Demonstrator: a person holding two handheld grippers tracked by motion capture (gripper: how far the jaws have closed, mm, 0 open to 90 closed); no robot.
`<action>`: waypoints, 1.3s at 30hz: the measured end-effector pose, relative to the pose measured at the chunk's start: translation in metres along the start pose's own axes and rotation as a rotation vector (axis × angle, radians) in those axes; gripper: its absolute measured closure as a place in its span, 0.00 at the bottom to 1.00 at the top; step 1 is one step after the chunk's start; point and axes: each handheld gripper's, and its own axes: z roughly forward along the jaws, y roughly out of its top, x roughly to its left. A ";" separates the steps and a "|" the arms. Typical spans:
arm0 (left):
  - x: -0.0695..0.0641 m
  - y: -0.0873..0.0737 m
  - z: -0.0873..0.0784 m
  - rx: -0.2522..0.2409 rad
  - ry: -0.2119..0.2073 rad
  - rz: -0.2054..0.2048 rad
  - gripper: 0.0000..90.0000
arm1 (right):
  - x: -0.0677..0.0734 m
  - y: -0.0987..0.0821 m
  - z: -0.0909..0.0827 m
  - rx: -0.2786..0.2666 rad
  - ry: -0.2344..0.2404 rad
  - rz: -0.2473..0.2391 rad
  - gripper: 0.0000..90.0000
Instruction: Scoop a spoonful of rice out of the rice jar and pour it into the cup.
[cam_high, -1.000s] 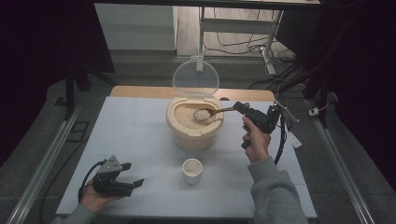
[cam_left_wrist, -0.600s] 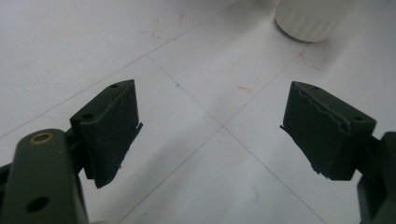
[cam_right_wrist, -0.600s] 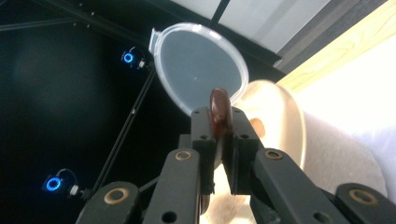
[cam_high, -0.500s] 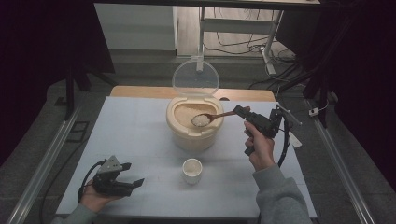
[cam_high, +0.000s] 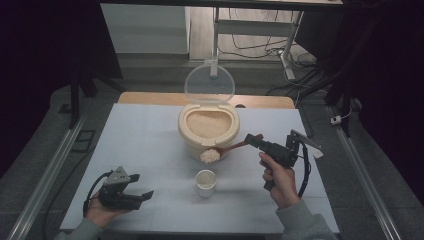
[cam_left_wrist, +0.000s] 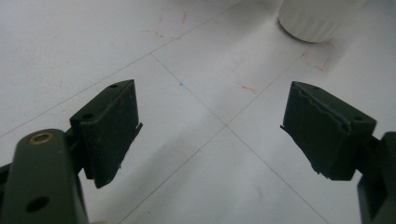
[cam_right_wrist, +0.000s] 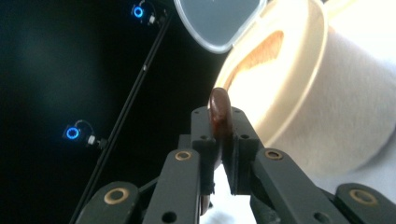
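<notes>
The left tongs (cam_high: 141, 196) rest on the table (cam_high: 150, 135) in the person's hand, jaws wide apart with nothing between them; the cup's base shows ahead of them and to their right in the left gripper view.

The right tongs (cam_high: 251, 140) are clamped on the handle of a brown spoon (cam_high: 234, 147). Its bowl, out past the jaw tips, carries a heap of rice (cam_high: 210, 155) that hangs in front of the rice bin (cam_high: 208, 131), above and just behind the cup (cam_high: 205, 182).

Risks, as I judge them: the heap is piled high, so a tilt or jolt could scatter grains on the table short of the cup; the thin handle could twist in the jaws and dump the load; a fast tip could overshoot the small cup or knock it over
</notes>
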 end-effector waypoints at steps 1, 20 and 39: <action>0.000 0.000 0.000 -0.001 0.000 -0.001 0.20 | -0.002 -0.003 -0.001 0.010 -0.004 -0.001 0.93; 0.000 -0.001 0.002 0.008 -0.002 0.001 0.20 | -0.019 -0.016 0.008 0.099 -0.151 -0.091 0.93; 0.000 -0.001 0.002 0.013 -0.001 0.003 0.20 | -0.001 -0.017 0.017 0.118 -0.224 -0.262 0.93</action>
